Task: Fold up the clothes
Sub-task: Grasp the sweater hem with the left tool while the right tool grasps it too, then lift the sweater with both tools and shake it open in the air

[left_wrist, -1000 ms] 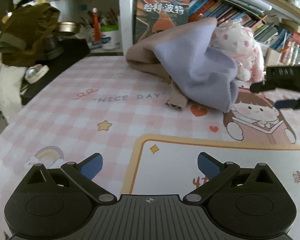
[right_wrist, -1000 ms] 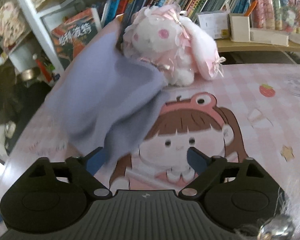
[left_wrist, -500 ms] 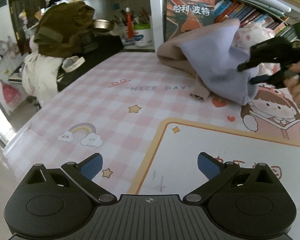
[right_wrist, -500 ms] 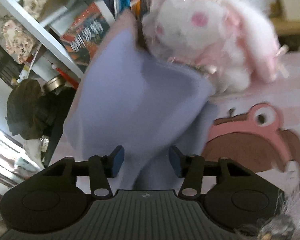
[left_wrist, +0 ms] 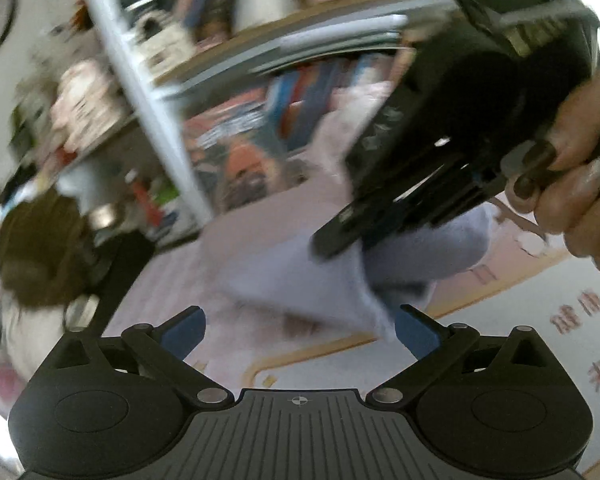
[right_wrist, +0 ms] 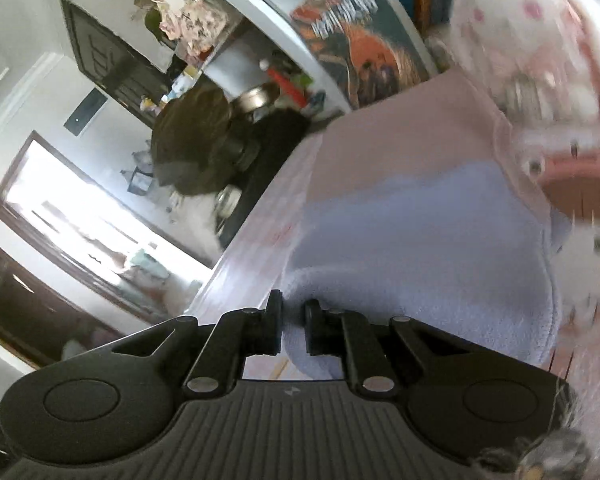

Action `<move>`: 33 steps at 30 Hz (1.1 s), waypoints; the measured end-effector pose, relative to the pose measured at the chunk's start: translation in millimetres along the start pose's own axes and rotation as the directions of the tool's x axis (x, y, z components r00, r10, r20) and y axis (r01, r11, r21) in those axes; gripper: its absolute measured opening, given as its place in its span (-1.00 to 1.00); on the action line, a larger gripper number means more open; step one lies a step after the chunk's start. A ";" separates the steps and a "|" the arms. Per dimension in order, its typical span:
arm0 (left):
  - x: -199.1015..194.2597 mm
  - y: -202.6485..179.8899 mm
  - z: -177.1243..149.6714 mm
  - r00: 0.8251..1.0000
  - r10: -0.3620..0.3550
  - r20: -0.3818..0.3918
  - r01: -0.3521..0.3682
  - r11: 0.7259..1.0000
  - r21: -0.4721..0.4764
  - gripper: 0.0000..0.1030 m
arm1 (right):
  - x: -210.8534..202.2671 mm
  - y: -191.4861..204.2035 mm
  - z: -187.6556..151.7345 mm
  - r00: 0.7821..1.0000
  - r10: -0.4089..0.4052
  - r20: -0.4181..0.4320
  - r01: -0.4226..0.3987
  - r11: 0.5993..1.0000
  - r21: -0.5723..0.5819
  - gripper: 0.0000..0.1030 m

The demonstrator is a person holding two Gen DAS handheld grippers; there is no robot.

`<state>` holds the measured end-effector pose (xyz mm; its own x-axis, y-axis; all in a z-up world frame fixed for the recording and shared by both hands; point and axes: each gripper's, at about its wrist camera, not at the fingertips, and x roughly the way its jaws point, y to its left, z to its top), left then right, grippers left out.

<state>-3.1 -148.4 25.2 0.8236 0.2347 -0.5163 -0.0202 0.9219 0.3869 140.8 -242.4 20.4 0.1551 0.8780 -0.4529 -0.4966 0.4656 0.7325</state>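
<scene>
Our right claw (right_wrist: 293,328) is pinched narrow on an edge of the soft lavender-and-beige fleece garment (right_wrist: 420,248), lifting it above the pink checked table (right_wrist: 256,240). Our left claw (left_wrist: 300,332) gapes wide, gripping nothing, the cloth's corner hanging between its fingers.

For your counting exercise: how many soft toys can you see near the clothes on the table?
1. A white and pink plush rabbit sits at the table's far edge against the bookshelf, just behind the lavender and pink garment. Others may be hidden.
</scene>
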 end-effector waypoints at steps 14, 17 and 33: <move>20.6 -11.9 -24.4 0.991 0.082 -0.101 -0.091 0.992 -0.087 -0.55 | -66.1 -13.8 -57.1 0.999 -0.033 0.013 0.031 0.992 0.120 -0.25; 16.9 -3.1 -25.3 0.991 0.091 -0.100 -0.104 0.986 -0.133 -0.65 | -77.9 -35.4 -62.8 0.994 -0.108 0.033 0.100 0.978 0.184 -0.03; 1.1 17.4 -13.6 0.994 0.091 -0.064 -0.100 0.982 -0.161 -0.74 | -64.9 -71.4 -70.5 1.000 0.016 0.022 -0.023 0.914 0.404 -0.87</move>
<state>-10.3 -127.9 21.0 0.7802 0.3371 -0.5269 -0.1939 0.9312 0.3087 106.0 -340.5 -38.3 0.1658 0.8874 -0.4301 -0.1128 0.4503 0.8857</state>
